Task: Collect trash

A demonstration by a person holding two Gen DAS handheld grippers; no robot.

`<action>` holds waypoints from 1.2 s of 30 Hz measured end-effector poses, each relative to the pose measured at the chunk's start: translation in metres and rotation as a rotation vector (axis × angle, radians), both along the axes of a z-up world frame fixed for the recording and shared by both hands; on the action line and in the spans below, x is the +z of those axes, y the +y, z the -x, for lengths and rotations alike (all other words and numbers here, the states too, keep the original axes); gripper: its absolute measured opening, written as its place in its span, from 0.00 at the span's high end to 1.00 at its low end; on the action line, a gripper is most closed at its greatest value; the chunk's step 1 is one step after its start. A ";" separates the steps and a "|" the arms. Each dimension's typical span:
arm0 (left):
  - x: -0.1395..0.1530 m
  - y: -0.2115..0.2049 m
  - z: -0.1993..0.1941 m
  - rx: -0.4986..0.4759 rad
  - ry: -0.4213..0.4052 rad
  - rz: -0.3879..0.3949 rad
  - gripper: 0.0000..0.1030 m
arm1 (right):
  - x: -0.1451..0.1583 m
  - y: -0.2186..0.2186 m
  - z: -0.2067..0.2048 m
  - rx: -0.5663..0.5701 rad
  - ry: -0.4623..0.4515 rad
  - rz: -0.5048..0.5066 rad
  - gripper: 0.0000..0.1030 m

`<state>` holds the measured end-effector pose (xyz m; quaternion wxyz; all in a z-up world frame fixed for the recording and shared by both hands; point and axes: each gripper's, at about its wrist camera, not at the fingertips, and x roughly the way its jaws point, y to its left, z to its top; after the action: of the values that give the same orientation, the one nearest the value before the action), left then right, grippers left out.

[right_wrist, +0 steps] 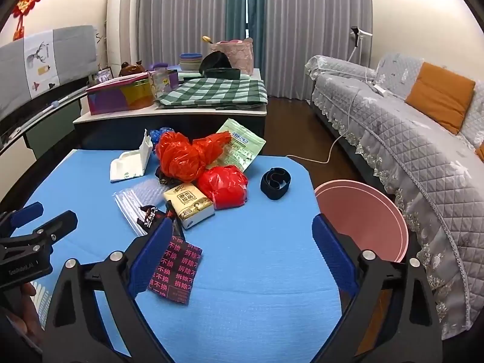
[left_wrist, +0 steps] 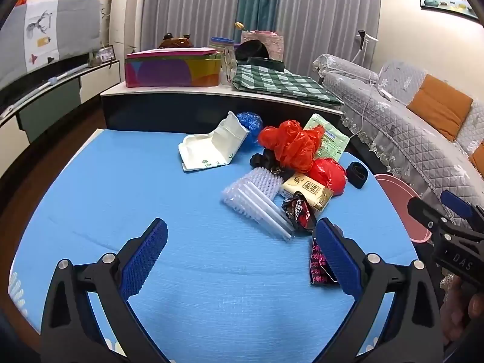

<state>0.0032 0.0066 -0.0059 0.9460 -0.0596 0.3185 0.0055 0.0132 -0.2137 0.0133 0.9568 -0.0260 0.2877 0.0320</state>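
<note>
A pile of trash lies on the blue table (left_wrist: 151,181): a crumpled orange-red plastic bag (left_wrist: 292,145) (right_wrist: 181,157), a red bag (right_wrist: 224,186), a tissue pack (right_wrist: 189,204), a white paper bag (left_wrist: 211,148), a green pouch (right_wrist: 242,148), clear bubble plastic (left_wrist: 254,199), a dark candy wrapper (left_wrist: 298,210), a black-and-pink wrapper (right_wrist: 177,269) and a black band (right_wrist: 275,183). A pink bin (right_wrist: 363,217) stands off the table's right edge. My left gripper (left_wrist: 242,257) is open and empty above the near table. My right gripper (right_wrist: 242,255) is open and empty, its left finger beside the black-and-pink wrapper.
A low table (right_wrist: 169,112) behind holds a colourful tin box (left_wrist: 172,69), a green checked cloth (right_wrist: 211,92) and bowls. A grey quilted sofa (right_wrist: 408,151) with an orange cushion runs along the right. A TV cabinet (left_wrist: 45,96) stands at left.
</note>
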 end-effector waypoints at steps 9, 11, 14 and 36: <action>0.000 -0.001 0.003 -0.021 -0.003 0.012 0.08 | 0.001 -0.004 0.002 -0.017 -0.001 -0.001 0.12; 0.001 -0.002 0.005 -0.028 -0.006 0.012 0.08 | 0.001 -0.004 0.002 -0.017 -0.001 -0.002 0.12; 0.002 -0.002 0.007 -0.035 -0.010 0.010 0.08 | 0.001 -0.004 0.002 -0.016 -0.006 0.003 0.12; 0.010 -0.005 0.004 -0.036 -0.018 0.026 0.08 | 0.003 0.000 0.005 -0.015 -0.018 0.013 0.12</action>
<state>-0.0011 0.0018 0.0038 0.9479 -0.0663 0.3111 -0.0165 0.0081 -0.2137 0.0161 0.9594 -0.0305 0.2796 0.0227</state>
